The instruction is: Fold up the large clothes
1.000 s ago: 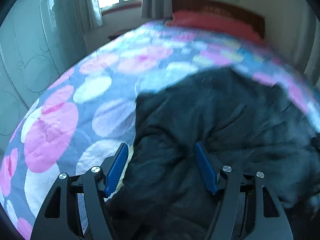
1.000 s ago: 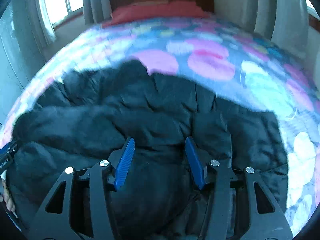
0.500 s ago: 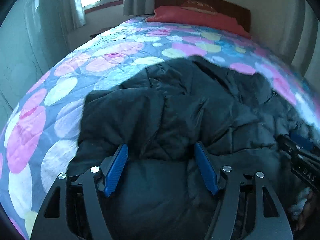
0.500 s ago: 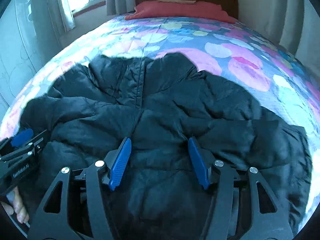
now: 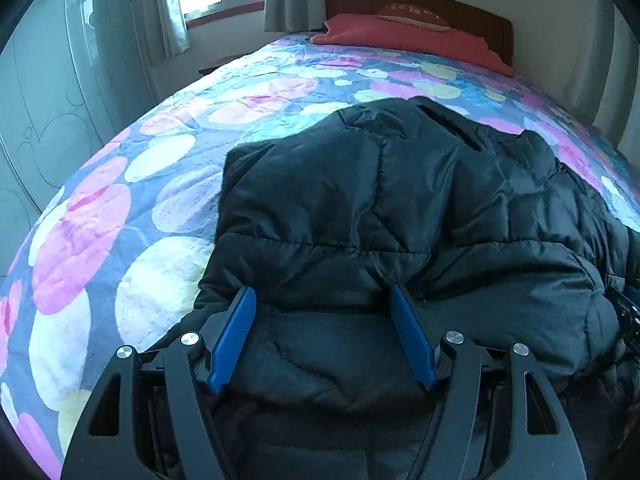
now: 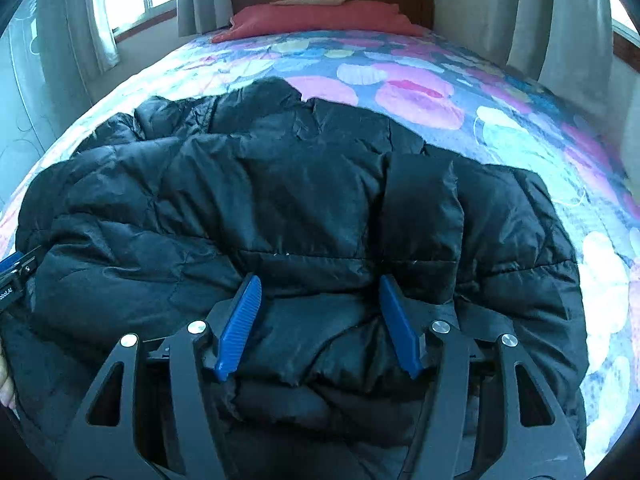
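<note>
- Black, slick quilted nylon: the large padded jacket (image 5: 400, 216) lies spread across the near end of the bed with the circle-patterned quilt (image 5: 160, 168), collar end toward the red pillow (image 5: 400, 36), a sleeve folded in over its front.
- The left gripper (image 5: 322, 316) has its blue pads spread wide, straddling a raised ridge of the jacket near the hem; nothing is pinched between them.
- The right gripper (image 6: 320, 304) is likewise wide apart over the hem bulge, holding nothing.
- Risk: the shiny shell looks slippery, so a shallow pinch could catch only the top layer and leave the filling and lower layers behind.
- Risk: the padding is springy; a fold would likely puff back open unless pressed down.
- Risk: the two grippers sit close together at the hem; uneven lifting could skew the fold or shake the tucked sleeve loose.
- Risk: dragging could bunch up the quilt beneath.
</note>
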Demonstrator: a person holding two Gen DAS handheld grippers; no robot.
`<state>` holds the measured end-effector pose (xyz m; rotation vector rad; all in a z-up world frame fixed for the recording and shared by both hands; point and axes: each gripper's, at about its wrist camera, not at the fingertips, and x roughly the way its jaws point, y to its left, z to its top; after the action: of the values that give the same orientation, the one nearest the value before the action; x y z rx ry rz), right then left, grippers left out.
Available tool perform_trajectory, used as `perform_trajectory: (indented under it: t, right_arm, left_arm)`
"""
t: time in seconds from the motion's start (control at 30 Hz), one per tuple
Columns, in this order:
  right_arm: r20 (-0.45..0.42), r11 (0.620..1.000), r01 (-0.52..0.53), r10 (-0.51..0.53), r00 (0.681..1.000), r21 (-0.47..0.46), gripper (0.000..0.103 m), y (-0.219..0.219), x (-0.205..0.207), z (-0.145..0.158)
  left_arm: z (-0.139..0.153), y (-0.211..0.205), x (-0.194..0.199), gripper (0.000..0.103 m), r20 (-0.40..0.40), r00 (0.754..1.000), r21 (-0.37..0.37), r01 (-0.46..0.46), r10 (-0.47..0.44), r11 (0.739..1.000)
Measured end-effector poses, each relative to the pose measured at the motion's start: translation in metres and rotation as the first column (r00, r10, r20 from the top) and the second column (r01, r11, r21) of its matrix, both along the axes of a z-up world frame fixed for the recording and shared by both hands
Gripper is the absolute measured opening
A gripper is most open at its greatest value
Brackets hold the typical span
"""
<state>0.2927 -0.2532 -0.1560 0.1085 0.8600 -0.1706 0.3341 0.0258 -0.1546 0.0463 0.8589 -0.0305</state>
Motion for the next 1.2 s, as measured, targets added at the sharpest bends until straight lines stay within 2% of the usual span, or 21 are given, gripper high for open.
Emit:
perform_trajectory:
  t: [0.17,0.37,0.53,0.67,0.77,0.87,1.1,1.2]
  right_arm:
    - [0.046,0.999,0.029,-0.027,0.999,-0.040,0.070,0.001,-0.035,0.025]
    - [0.065,0.997,0.020,-0.015,0.998,-0.075,0.071,0.010,-0.088,0.042]
    - [0.087,0.996,0.018,-0.011,0.996,-0.085,0.072,0.014,-0.144,0.049]
    - [0.088,0.996,0.037,-0.030,0.996,-0.075,0.074,0.011,-0.190,0.049]
    - [0.080,0.995,0.056,-0.049,0.996,-0.082,0.078,0.005,-0.224,0.046]
    - [0.067,0.994,0.073,-0.068,0.995,-0.082,0.079,-0.003,-0.251,0.043]
    - [0.041,0.991,0.134,-0.134,0.990,-0.016,0.089,-0.030,-0.299,0.033]
    - [0.024,0.986,0.161,-0.162,0.986,0.044,0.091,-0.042,-0.318,0.025]
  left_arm:
    - [0.020,0.011,-0.037,0.068,0.025,0.999,-0.004,0.030,-0.030,1.000]
    - [0.033,0.039,-0.102,0.068,0.015,1.000,-0.071,0.016,-0.015,0.997]
    - [0.039,0.064,-0.162,0.068,0.023,1.000,-0.086,-0.015,0.017,0.996]
    - [0.038,0.082,-0.205,0.068,0.018,0.999,-0.090,-0.042,0.043,0.995]
    - [0.031,0.093,-0.230,0.068,-0.001,0.998,-0.124,-0.059,0.059,0.991]
    - [0.023,0.101,-0.251,0.074,-0.023,0.997,-0.154,-0.072,0.069,0.985]
    - [0.014,0.119,-0.283,0.077,-0.047,0.994,-0.248,-0.111,0.103,0.962]
    - [0.012,0.127,-0.293,0.078,-0.058,0.992,-0.298,-0.121,0.109,0.947]
